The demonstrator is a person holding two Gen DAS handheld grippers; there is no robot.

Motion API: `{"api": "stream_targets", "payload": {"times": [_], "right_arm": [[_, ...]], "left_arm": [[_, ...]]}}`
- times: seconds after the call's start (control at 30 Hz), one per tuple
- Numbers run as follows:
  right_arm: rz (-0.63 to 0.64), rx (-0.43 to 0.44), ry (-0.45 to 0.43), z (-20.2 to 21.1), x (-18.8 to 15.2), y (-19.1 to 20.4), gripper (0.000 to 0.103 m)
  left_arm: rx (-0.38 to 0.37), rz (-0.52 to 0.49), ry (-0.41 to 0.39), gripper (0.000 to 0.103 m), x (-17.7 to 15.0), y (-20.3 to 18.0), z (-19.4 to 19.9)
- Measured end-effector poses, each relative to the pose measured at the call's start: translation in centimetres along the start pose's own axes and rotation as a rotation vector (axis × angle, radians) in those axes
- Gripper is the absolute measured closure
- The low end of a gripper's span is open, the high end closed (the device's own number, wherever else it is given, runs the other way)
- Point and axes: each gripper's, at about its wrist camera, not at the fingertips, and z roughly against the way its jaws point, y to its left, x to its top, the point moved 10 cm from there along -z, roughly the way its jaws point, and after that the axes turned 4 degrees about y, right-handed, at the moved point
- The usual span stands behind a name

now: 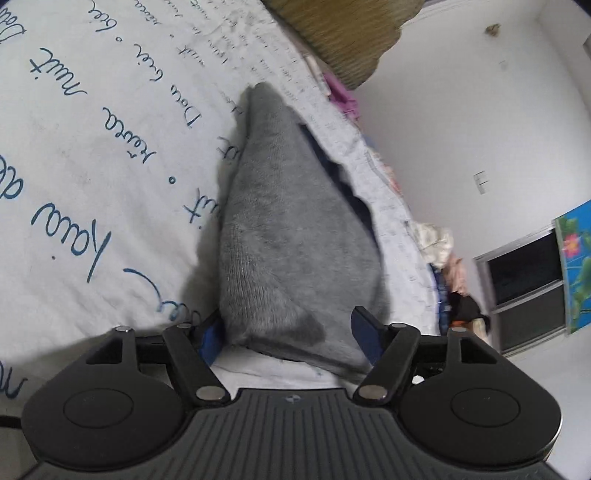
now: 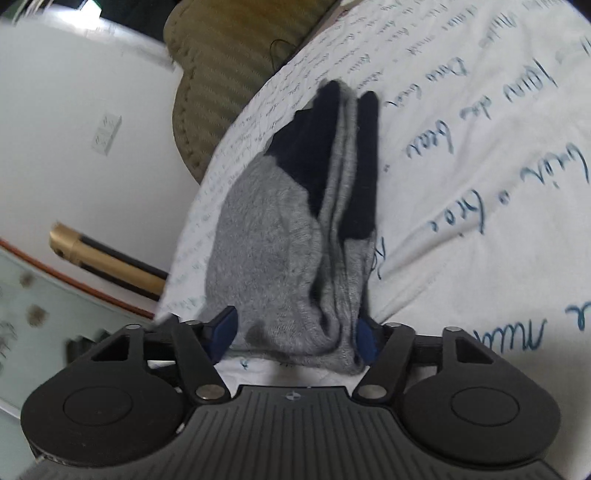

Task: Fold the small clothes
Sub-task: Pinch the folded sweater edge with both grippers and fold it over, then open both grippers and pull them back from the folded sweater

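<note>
A: What is staying hidden in the left wrist view?

B: The grey sock (image 1: pixel 291 229) is covering the fingertips of the left gripper (image 1: pixel 290 336), so whether they are pinching it cannot be told. The dark blue part is peeking out only as a strip behind the sock's right edge.

A: And beyond the sock?

B: The olive pillow (image 1: pixel 343 33) is running off the top edge, blurred. The clothes heap (image 1: pixel 448 258) to the sock's right is too small to make out.

A: The right wrist view?

B: The sock (image 2: pixel 273 251) is bunching over the right gripper (image 2: pixel 295 334), hiding its pads. Left of the sock, the brass tube (image 2: pixel 107 260) is smearing.
</note>
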Motion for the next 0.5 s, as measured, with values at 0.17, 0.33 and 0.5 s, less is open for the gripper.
{"api": "stream_targets", "payload": {"times": [0.17,0.33,0.5], "right_arm": [[-0.012,-0.021,0.004,-0.7,0.1,-1.0,0.084],[0.127,0.001,-0.040,2.3,0.0,3.1,0.085],[0.080,-0.055,0.033,0.9,-1.7,-0.3,0.085]], "left_arm": [[0.110,-0.050,-0.009,0.091,0.8,-0.4,-0.4],[0.105,-0.167,-0.022,0.091,0.0,-2.6,2.2],[0.133,-0.112,0.017,0.087,-1.5,0.7,0.8]]}}
